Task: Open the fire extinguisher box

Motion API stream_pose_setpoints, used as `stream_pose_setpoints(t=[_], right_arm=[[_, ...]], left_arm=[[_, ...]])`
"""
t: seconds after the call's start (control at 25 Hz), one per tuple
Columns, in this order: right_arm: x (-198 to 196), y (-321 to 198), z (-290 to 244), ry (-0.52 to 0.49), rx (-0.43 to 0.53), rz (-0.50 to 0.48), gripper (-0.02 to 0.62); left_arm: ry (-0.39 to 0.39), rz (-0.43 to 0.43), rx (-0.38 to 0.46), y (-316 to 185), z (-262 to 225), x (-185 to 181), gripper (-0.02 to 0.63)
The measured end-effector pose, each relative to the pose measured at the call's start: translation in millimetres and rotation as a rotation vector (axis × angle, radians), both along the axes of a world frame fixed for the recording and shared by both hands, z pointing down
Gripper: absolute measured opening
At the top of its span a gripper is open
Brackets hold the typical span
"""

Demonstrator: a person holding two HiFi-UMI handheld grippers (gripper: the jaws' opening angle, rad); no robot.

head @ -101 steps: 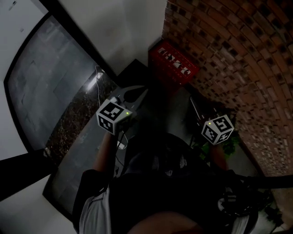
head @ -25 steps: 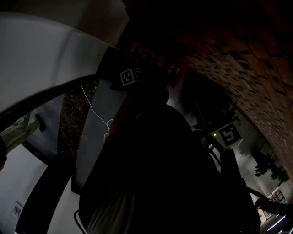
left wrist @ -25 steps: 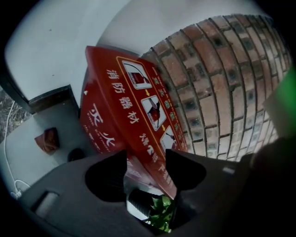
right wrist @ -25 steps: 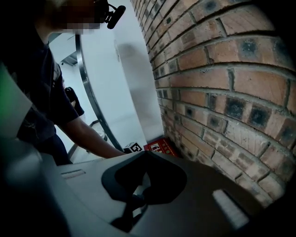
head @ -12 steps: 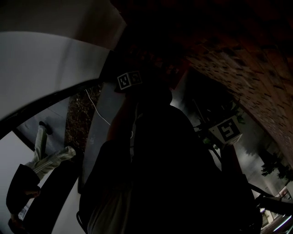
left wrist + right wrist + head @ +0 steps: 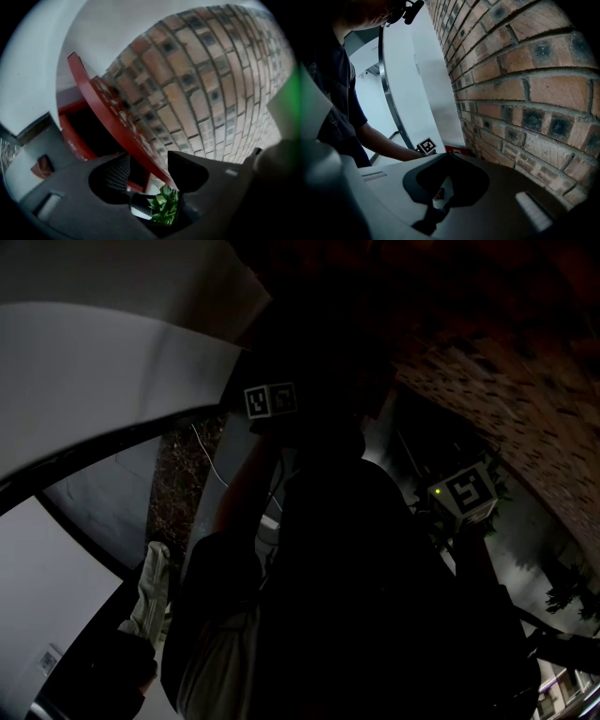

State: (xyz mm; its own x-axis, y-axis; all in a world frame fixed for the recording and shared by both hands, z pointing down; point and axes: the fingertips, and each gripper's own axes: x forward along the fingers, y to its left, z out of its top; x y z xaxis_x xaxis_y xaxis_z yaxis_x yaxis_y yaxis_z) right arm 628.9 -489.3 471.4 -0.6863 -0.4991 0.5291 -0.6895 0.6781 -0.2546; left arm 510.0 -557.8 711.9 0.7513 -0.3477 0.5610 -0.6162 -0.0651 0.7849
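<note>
Left gripper view: left claw [image 6: 149,163] apart, astride red door [image 6: 108,117] edge — right claw [image 6: 447,156] closed, empty.

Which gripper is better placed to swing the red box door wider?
Left. The left gripper has its open jaws astride the edge of the red door, right at the fire extinguisher box. The right gripper sits back beside the brick wall, jaws together and empty.

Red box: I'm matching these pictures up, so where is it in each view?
Head view: too dark to tell.
Left gripper view: box at left, door open, its edge between the jaws.
Right gripper view: red sliver of box, centre.
Shared landmark: brick wall.
</note>
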Motion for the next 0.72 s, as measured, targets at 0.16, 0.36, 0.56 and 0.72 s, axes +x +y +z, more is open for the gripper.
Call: stream_pose_setpoints(t=[0.16,0.36,0.56,0.72], right_arm=[[0.3,-0.4,-1.1,-0.015,0.012,-0.006,0.002],[7.0,-0.8,-2.6,-0.024,0.021,0.009,0.002],[18.4,0.0,-4.2,-0.028,0.029,0.035,0.002],[27.5,-0.1,-5.3,-0.026,0.031,0.055,0.002]], left_arm=[[-0.011,0.033,0.061,-16.1,-22.5,12.8,0.255],[-0.034,0.056,0.11,-31.0,-36.1,22.0,0.253],[-0.074,0.059,0.127,-40.3,-37.1,26.2,0.253],[-0.095,0.079,0.151,-48.6,-39.8,31.6,0.253]])
